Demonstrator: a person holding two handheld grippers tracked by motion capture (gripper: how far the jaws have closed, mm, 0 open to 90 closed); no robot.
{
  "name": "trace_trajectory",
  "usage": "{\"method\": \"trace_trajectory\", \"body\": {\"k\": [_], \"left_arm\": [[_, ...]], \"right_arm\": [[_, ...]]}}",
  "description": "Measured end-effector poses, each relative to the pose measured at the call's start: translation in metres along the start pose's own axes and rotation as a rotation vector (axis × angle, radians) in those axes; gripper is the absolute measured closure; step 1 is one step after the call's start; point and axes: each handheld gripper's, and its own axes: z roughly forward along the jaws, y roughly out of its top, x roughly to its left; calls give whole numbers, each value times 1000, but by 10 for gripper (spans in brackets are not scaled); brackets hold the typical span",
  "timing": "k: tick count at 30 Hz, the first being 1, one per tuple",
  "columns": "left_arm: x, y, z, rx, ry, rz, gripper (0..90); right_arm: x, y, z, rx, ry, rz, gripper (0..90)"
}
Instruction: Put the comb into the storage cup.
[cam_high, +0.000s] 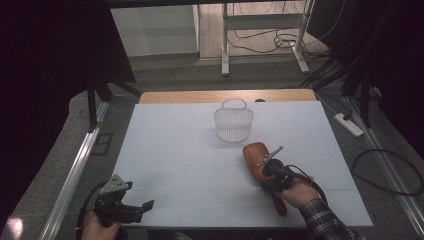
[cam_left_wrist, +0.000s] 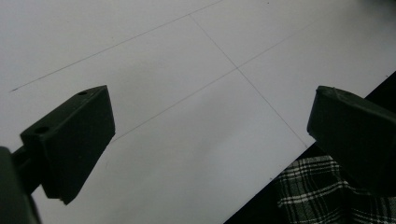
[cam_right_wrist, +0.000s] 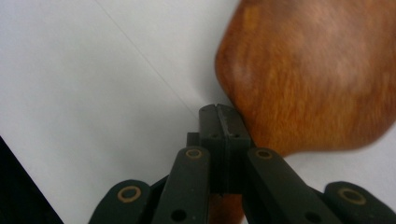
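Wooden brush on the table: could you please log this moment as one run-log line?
right gripper: shut, over wooden brush | left gripper: open, empty, near table edge | basket: upright, beyond brush

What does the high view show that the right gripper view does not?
High view alone: the white perforated plastic basket, the left gripper with open jaws, the wood table edge.

Right gripper view alone: the right gripper jaws pressed together against the brush's edge.

Both: the reddish-brown wooden hairbrush on the white tabletop.
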Motion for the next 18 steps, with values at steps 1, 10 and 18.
{"method": "trace_trajectory", "body": {"k": [1, 10, 18], "left_arm": [[0, 0, 0, 1, 0, 0, 18], [0, 0, 0, 1, 1, 0, 18], [0, 0, 1, 1, 1, 1, 19]], "right_arm": [[-1, -1, 0, 0, 0, 5, 891], [-12, -15, -6, 8, -34, 32, 891], [-17, -19, -7, 7, -53, 53, 891]]}}
